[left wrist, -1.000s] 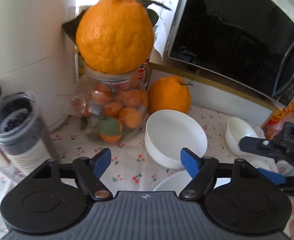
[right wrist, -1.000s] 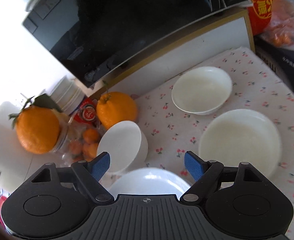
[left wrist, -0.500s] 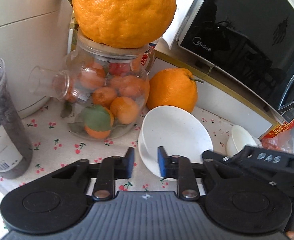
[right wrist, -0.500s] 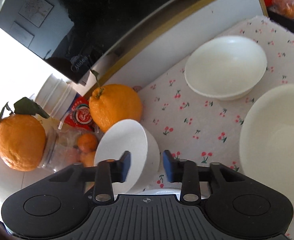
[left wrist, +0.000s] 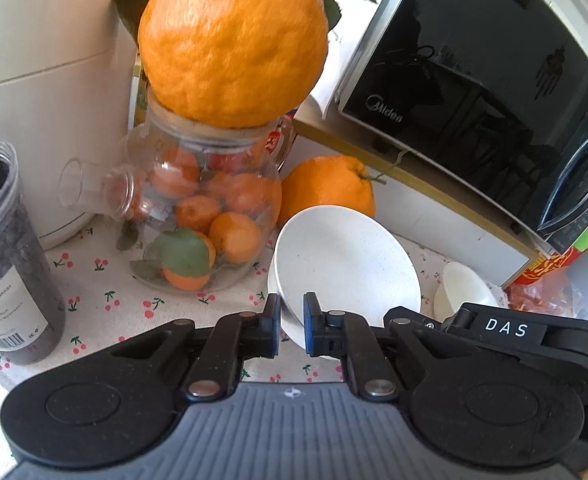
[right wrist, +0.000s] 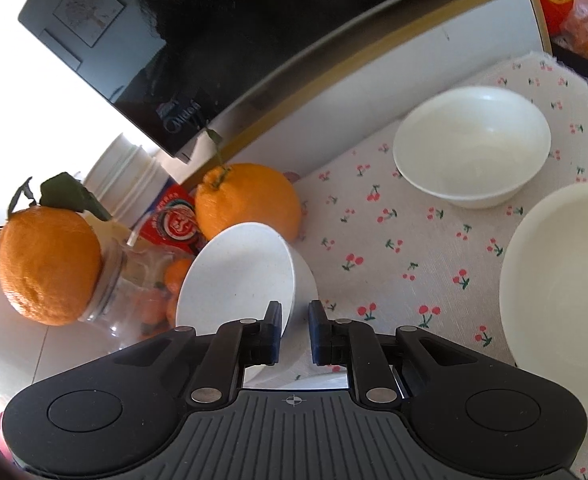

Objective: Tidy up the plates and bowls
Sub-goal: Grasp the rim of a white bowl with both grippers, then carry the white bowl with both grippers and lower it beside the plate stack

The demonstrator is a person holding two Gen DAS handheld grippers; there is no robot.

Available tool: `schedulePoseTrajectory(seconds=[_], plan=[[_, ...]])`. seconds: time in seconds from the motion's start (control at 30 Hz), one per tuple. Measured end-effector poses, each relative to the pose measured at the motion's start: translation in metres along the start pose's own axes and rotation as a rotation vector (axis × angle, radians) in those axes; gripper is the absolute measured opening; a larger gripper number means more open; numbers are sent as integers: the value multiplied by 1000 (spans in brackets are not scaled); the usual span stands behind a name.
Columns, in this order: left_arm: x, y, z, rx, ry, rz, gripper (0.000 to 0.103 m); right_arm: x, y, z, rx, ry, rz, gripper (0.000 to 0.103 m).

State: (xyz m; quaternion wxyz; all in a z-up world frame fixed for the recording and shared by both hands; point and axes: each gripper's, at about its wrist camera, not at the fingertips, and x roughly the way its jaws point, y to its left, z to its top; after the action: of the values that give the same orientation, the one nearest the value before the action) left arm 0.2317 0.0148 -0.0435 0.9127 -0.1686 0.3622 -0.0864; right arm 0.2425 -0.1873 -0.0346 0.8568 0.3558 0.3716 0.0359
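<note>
A white bowl (left wrist: 346,256) sits tilted on the cherry-print cloth, its mouth turned toward me. My left gripper (left wrist: 291,320) has its jaws closing, and the blue pads pinch the bowl's near rim. In the right wrist view the same bowl (right wrist: 237,280) leans left, and my right gripper (right wrist: 294,322) is also closing, its pads on either side of the wall. The right gripper's black housing (left wrist: 502,330) shows beside the left one. A second white bowl (right wrist: 474,152) stands upright at the back. A larger white dish (right wrist: 566,292) lies at the right.
A glass jar of mandarins (left wrist: 205,216) carries a big orange (left wrist: 233,40). Another orange (left wrist: 328,188) lies behind the bowl. A black microwave (left wrist: 474,80) sits on a shelf at the back right. A dark-filled jar (left wrist: 5,260) stands left by a white appliance (left wrist: 45,100).
Both grippers' jaws went from wide open to nearly closed on the white bowl's rim. The bowl, which stood flat, now tips up. The right gripper moved closer to the bowl.
</note>
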Motion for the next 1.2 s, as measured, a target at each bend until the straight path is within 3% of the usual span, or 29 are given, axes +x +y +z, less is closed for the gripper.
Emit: schedulePoseTrajectory(seconds=[0.43,1.2], plan=[[-57,-21,0,38,-65,-60,10,-62,14,8,-37,-25,10,15],[-139,-49,-50,84,35,-215,10,-191,-16,-25,-4,31,-32,15]])
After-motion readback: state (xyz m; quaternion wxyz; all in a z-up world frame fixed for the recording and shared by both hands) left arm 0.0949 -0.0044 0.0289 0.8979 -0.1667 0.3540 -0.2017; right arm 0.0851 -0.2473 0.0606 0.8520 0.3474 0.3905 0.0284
